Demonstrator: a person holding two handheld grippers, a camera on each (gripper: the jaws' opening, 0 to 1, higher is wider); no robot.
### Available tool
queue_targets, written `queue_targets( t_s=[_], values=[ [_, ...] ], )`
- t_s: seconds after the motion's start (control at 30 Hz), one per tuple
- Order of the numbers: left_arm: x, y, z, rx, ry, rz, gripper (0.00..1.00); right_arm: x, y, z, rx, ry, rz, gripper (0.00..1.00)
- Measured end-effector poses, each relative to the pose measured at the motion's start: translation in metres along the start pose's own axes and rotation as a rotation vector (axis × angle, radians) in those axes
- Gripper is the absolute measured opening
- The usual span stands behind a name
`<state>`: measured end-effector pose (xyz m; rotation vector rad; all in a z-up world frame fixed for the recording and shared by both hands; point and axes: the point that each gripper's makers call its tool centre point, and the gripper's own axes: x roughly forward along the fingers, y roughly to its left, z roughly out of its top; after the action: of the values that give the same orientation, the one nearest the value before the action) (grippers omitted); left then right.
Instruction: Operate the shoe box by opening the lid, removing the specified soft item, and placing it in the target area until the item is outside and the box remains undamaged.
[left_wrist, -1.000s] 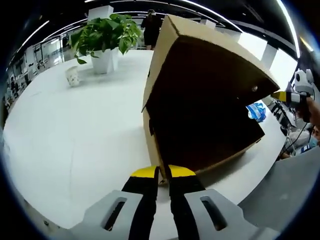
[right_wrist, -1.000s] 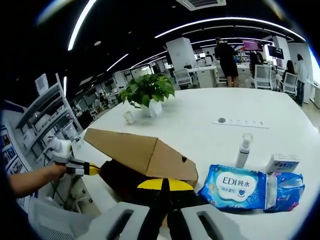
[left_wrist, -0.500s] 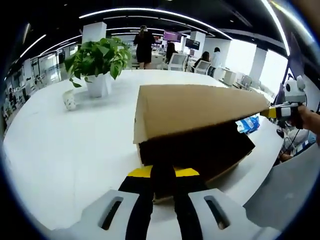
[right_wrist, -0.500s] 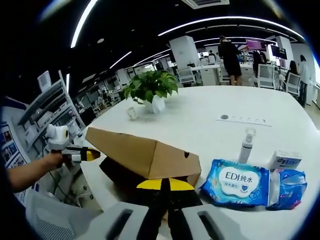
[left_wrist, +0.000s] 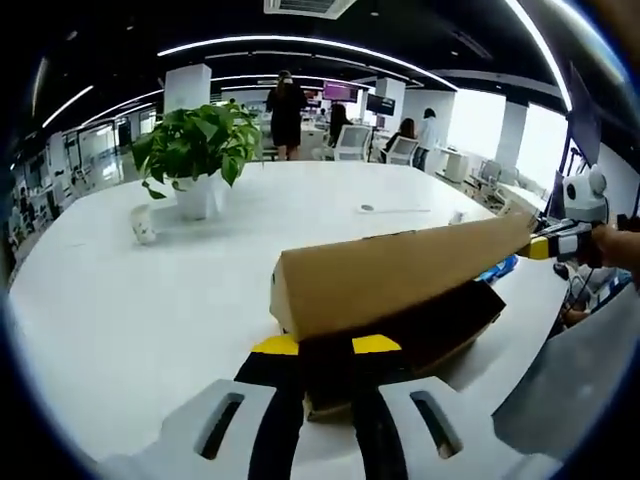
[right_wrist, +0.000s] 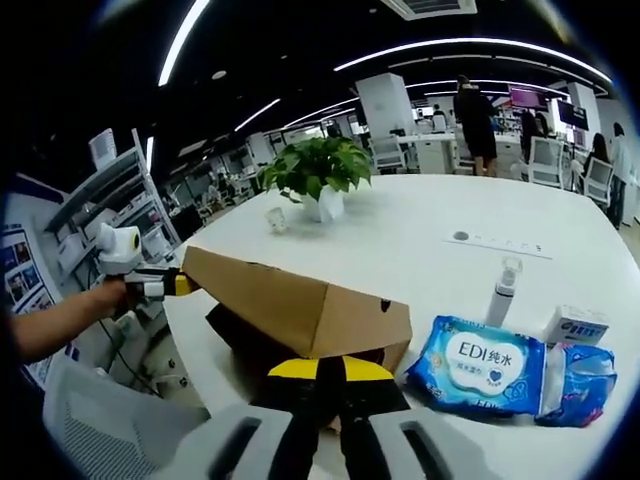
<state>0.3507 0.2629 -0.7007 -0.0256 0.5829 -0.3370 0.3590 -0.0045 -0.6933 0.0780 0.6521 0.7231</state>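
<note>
A brown cardboard lid (left_wrist: 400, 270) hangs low and slightly tilted over the dark shoe box base (left_wrist: 440, 325) on the white table. My left gripper (left_wrist: 325, 345) is shut on the lid's near end wall. In that same view my right gripper (left_wrist: 545, 247), held by a hand, pinches the lid's far corner. In the right gripper view the lid (right_wrist: 300, 305) slopes up to the left, with my right gripper (right_wrist: 330, 368) shut on its near end and my left gripper (right_wrist: 165, 284) at the far tip. The inside of the box is hidden.
A blue wet-wipes pack (right_wrist: 490, 365), a second blue packet (right_wrist: 585, 385), a small white box (right_wrist: 578, 325) and a spray bottle (right_wrist: 503, 290) lie right of the box. A potted plant (left_wrist: 195, 150) and small cup (left_wrist: 143, 225) stand further back. People stand far behind.
The lid has swung down from a steep, nearly upright tilt to almost flat over the base. Both grippers kept hold of its ends.
</note>
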Motion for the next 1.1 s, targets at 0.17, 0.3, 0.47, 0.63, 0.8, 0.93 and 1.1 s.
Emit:
queue_targets(
  t_s=[0.17, 0.3, 0.47, 0.63, 0.8, 0.93, 1.1],
  values=[
    [-0.004, 0.000, -0.003, 0.004, -0.003, -0.005, 0.14, 0.000, 0.004, -0.003, -0.025, -0.002, 0.015, 0.02],
    [-0.007, -0.001, -0.004, 0.007, -0.005, -0.006, 0.16, 0.002, 0.006, -0.006, -0.039, -0.001, 0.028, 0.03],
    [-0.009, 0.001, -0.007, 0.008, -0.003, -0.003, 0.17, 0.004, 0.008, -0.011, -0.052, 0.002, 0.042, 0.05],
    [-0.010, -0.001, -0.011, 0.014, 0.002, -0.014, 0.19, 0.005, 0.007, -0.017, -0.077, 0.007, 0.045, 0.07],
    [-0.009, -0.003, -0.017, 0.021, 0.018, -0.026, 0.22, 0.006, 0.007, -0.023, -0.109, 0.026, 0.049, 0.09],
    [-0.008, -0.005, -0.023, 0.031, 0.033, -0.029, 0.23, 0.008, 0.006, -0.030, -0.132, 0.042, 0.048, 0.10],
    [-0.007, -0.007, -0.029, 0.041, 0.049, -0.040, 0.25, 0.010, 0.005, -0.036, -0.144, 0.056, 0.049, 0.10]
  ],
)
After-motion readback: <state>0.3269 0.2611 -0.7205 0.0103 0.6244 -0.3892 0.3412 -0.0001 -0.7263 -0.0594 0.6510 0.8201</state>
